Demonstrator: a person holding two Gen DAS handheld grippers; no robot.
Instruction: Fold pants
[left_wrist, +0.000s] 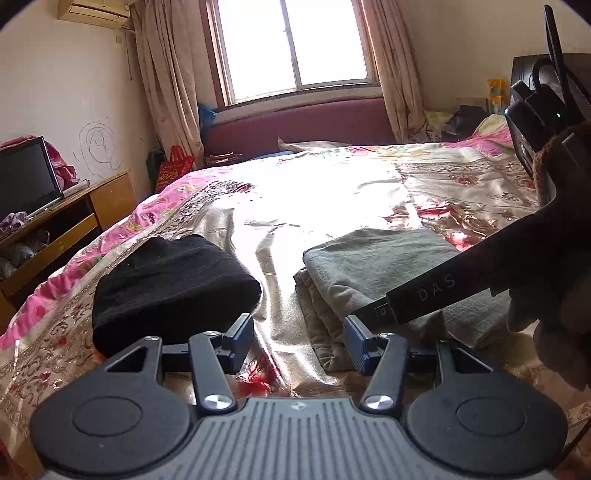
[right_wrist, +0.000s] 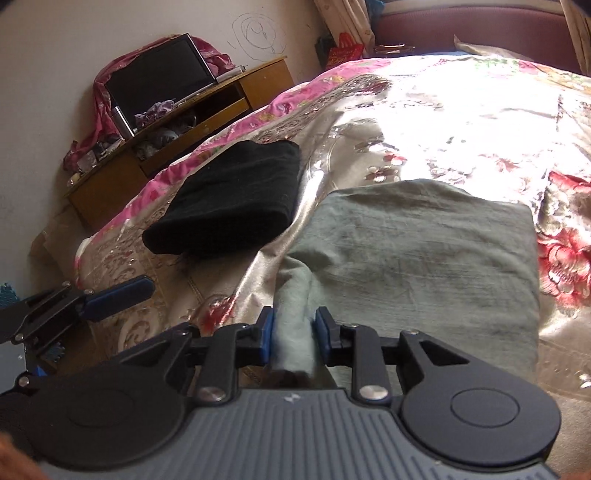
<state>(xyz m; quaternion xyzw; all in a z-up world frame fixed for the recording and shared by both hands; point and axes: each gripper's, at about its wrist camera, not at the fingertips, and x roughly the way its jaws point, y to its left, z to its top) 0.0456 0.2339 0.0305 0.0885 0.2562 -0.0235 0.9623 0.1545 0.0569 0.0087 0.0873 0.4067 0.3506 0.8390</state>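
Folded grey-green pants (left_wrist: 373, 273) lie on the flowered bedspread (left_wrist: 295, 199), at the right in the left wrist view and filling the middle of the right wrist view (right_wrist: 417, 258). My left gripper (left_wrist: 299, 341) is open and empty, low over the bedspread between the two folded piles. My right gripper (right_wrist: 293, 334) is shut on a bunched near edge of the grey-green pants (right_wrist: 293, 325). Its body (left_wrist: 461, 284) reaches over the pants from the right in the left wrist view. The left gripper's blue finger (right_wrist: 118, 295) shows at the left of the right wrist view.
A folded black garment (left_wrist: 170, 284) lies on the bed left of the pants; it also shows in the right wrist view (right_wrist: 236, 199). A wooden TV stand (left_wrist: 74, 214) with a screen (left_wrist: 26, 177) stands by the left wall. A headboard (left_wrist: 295, 125) and window are beyond.
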